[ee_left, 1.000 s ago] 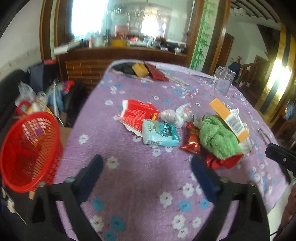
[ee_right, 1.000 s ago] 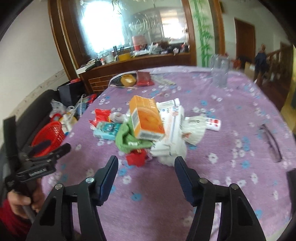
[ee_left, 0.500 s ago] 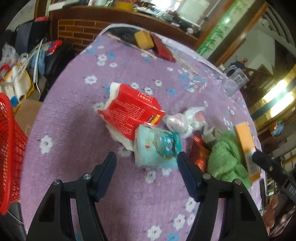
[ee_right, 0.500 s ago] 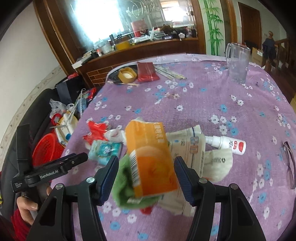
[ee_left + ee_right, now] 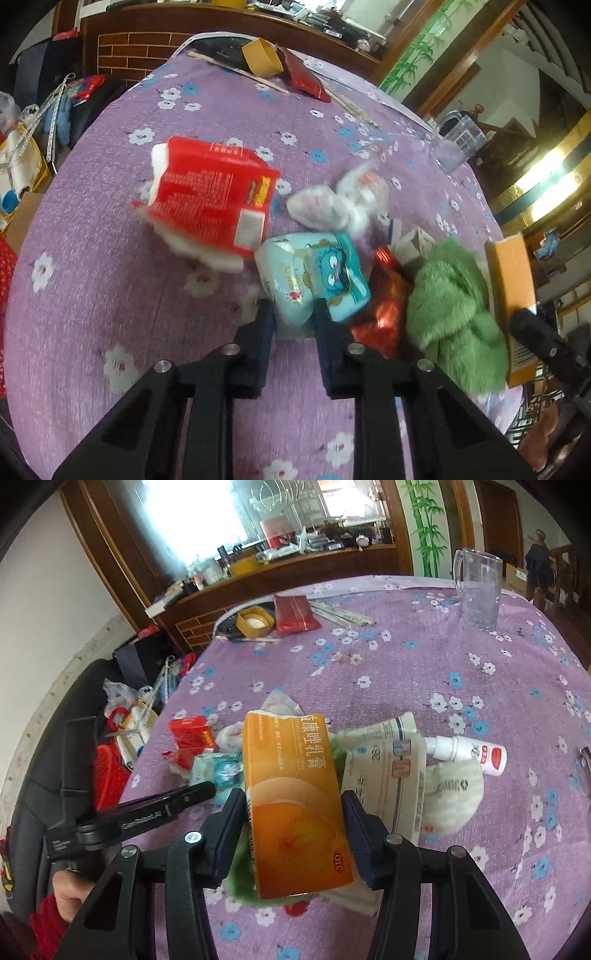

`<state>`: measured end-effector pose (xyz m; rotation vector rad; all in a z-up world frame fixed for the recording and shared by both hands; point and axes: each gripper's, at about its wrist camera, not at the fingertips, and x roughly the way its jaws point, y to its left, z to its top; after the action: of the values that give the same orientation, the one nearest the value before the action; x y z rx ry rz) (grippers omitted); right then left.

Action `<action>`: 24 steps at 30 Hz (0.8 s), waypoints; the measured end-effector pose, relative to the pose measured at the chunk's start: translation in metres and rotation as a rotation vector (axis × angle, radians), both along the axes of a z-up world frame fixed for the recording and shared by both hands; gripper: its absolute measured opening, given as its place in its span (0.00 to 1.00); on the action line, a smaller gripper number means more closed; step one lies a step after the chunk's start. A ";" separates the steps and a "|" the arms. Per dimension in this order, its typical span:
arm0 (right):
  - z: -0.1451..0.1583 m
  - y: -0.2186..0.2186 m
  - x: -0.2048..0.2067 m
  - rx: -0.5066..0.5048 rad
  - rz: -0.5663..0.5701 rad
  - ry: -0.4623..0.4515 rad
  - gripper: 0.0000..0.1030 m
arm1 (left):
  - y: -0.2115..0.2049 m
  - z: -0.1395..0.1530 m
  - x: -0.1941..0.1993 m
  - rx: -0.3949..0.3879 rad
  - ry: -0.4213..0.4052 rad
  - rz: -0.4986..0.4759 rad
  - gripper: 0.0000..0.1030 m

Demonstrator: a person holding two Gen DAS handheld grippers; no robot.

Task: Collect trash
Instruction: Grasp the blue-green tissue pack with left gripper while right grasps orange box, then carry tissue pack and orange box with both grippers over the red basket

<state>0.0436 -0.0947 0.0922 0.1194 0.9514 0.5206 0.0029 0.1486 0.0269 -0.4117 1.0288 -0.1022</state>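
Observation:
A pile of trash lies on the purple flowered tablecloth (image 5: 92,295). My left gripper (image 5: 293,317) points down at a light blue tissue pack (image 5: 317,273). Its jaws are closing, and the pads pinch the pack's near corner. Beside the pack lie a red tissue pack (image 5: 210,195), crumpled clear plastic (image 5: 332,206), a red foil wrapper (image 5: 384,306) and a green cloth (image 5: 450,310). My right gripper (image 5: 293,812) has an orange carton (image 5: 295,797) between its fingers. Its jaws are closing too, with both pads against the carton's sides.
A red basket (image 5: 109,775) stands off the table's left edge among bags. A white printed box (image 5: 391,775) and a spray bottle (image 5: 469,753) lie right of the carton. A glass mug (image 5: 478,587), a tape roll (image 5: 255,622) and a red pouch (image 5: 295,613) sit farther back.
The left gripper came forward and down onto the blue tissue pack and narrowed from wide open to a pinch. The right gripper advanced until the orange carton sat between its jaws, which narrowed.

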 end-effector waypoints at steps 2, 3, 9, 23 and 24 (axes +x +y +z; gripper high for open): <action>0.003 -0.004 -0.011 0.015 0.003 -0.015 0.56 | -0.001 0.001 -0.011 0.015 -0.015 -0.011 0.16; 0.004 -0.006 -0.017 0.022 0.002 -0.026 0.56 | -0.003 0.002 -0.018 0.026 -0.024 -0.016 0.16; 0.014 -0.020 -0.044 0.068 0.002 -0.073 0.56 | -0.019 -0.001 -0.056 0.084 -0.047 -0.077 0.16; 0.013 -0.024 -0.079 0.111 0.036 -0.086 0.56 | -0.003 -0.001 -0.098 0.136 -0.048 -0.064 0.52; 0.013 -0.024 -0.080 0.111 0.038 -0.087 0.56 | -0.001 0.000 -0.101 0.146 -0.055 -0.056 0.65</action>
<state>-0.0360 -0.1188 0.1055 0.1774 0.8409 0.6092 -0.0986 0.1472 0.0274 -0.2462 0.9871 -0.0877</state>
